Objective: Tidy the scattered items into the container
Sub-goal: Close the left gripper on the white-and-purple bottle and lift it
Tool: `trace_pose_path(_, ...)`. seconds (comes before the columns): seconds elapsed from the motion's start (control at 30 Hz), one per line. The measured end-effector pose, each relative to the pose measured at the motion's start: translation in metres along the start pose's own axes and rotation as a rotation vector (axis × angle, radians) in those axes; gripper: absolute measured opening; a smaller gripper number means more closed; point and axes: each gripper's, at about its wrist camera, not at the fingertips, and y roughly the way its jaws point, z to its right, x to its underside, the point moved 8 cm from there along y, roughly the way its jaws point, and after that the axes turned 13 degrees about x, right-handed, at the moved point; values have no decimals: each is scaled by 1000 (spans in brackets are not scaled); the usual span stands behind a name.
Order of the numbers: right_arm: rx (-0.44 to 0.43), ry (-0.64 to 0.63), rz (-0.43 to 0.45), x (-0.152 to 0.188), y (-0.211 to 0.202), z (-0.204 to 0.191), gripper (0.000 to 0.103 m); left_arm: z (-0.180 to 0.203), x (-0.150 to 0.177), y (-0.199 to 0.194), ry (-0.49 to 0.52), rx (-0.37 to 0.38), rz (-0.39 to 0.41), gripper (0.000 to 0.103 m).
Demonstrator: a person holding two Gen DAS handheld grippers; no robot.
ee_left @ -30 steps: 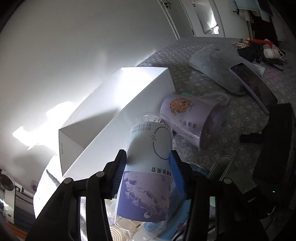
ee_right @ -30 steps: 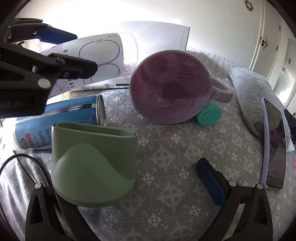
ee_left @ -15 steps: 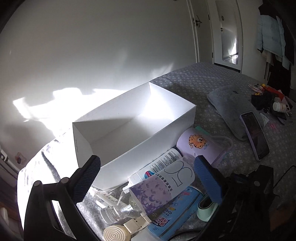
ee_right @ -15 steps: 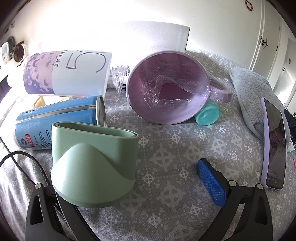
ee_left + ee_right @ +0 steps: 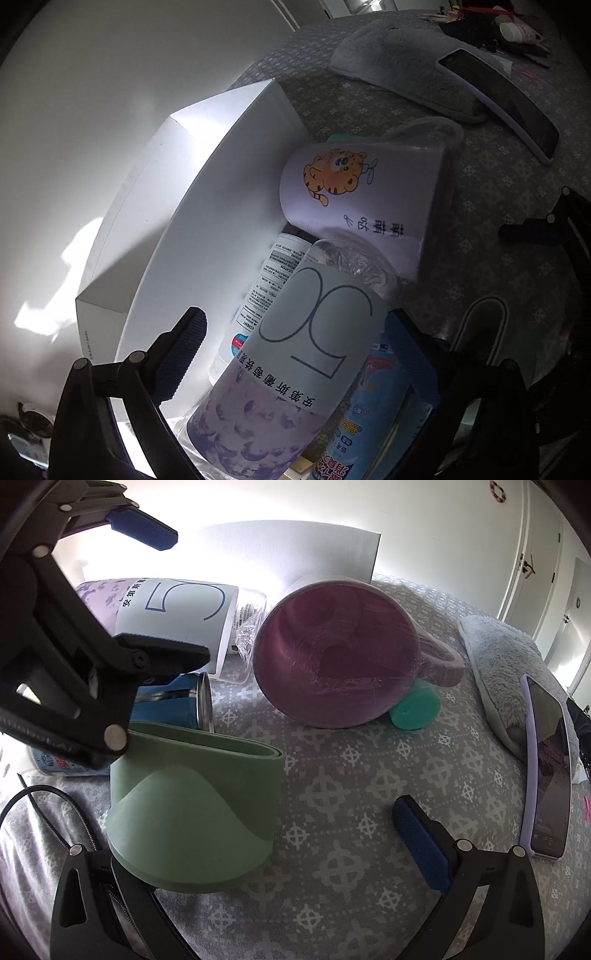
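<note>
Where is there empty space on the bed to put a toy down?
Bare bedspread lies between the green holder, the purple mug and the phone. By the white box it is crowded with the tumbler and bottles.

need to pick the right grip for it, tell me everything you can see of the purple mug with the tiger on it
The purple mug lies on its side on the grey patterned bedspread, beside the white box. Its outside is pale lilac with an orange cartoon tiger and dark characters; the inside looks darker purple. Clear film seems to cover its mouth, which faces the right wrist camera. It looks like plastic or ceramic; which one is unclear. A loop handle sticks out on the far side. It rests against a teal roll, and the clear cup labelled 50 lies close by.
</note>
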Motion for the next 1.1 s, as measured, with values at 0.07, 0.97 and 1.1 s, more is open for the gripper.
trace_pose_path(0.07, -3, 2, 0, 1, 0, 3, 103, 2, 4, 0, -51, 75, 1, 79)
trace_pose_path(0.97, -4, 0, 1, 5, 2, 14, 103, 12, 1, 8, -21, 115, -56, 74)
trace_pose_path(1.1, -4, 0, 1, 5, 3, 18, 103, 16, 4, -3, 2, 82, -18, 66)
